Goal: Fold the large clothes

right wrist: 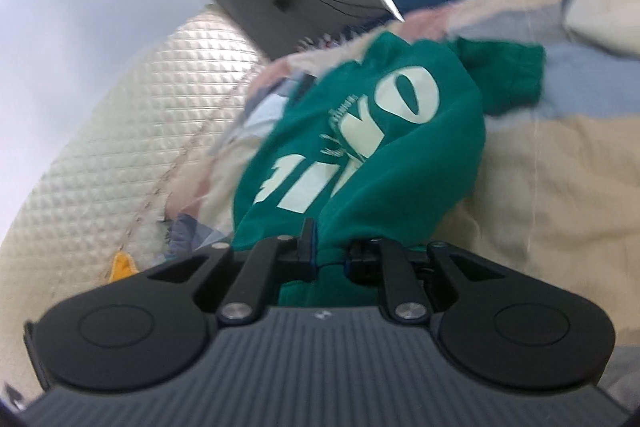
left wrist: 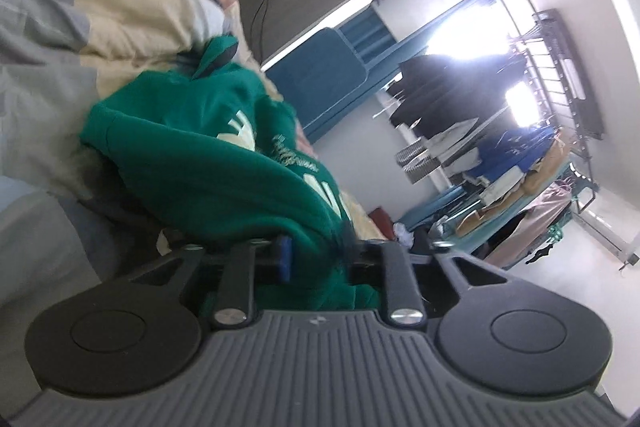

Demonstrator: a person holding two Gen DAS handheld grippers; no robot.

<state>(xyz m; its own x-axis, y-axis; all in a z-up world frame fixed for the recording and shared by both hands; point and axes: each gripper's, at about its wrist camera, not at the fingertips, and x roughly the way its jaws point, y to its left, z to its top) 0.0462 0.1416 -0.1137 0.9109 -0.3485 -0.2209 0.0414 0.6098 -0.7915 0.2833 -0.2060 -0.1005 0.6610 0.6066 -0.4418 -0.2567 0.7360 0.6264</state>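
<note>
A green sweatshirt (left wrist: pixel 208 163) with pale printed letters lies bunched on a patchwork quilt (left wrist: pixel 120 15). My left gripper (left wrist: pixel 316 255) is shut on a fold of its green cloth, which runs between the fingers toward the camera. The sweatshirt also shows in the right wrist view (right wrist: pixel 400 147), with large pale letters facing up. My right gripper (right wrist: pixel 328 251) is shut on another edge of the same sweatshirt. Both views are tilted and blurred.
The quilt (right wrist: pixel 560 167) covers a bed beside a cream padded headboard (right wrist: pixel 120 131). A clothes rack (left wrist: pixel 552 131) with hanging garments stands across the room by a bright window. A blue upholstered panel (left wrist: pixel 324 75) and a white wall lie beyond the bed.
</note>
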